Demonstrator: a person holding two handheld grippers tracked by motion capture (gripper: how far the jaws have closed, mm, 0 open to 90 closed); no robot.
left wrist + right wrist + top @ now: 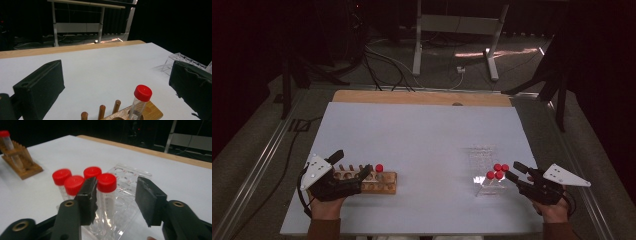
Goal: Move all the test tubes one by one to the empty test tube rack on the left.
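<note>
Red-capped clear plastic tubes (106,192), four in number, stood upright in a transparent plastic rack (484,167) on the right part of the white bench (422,135). In the right gripper view they formed a tight cluster of red screw caps at the near end of the rack.

My right gripper (511,171) was positioned at the near right edge of that rack, pointing toward the cluster. Its jaws were partly open and gripped nothing. In the right gripper view, the left jaw stood just in front of the nearest tube, and the right jaw was well apart from it, over vacant rack holes. Whether the left jaw touched the tube could not be determined.

My left gripper (354,167) rested at a brown wooden rack (384,184) with upright pegs on the left part of the bench. Its jaws were wide open, holding nothing, one on each side of the rack's near end in the left gripper view. One further red-capped tube (139,103) stood slightly tilted in a hole of that wooden rack.
</note>
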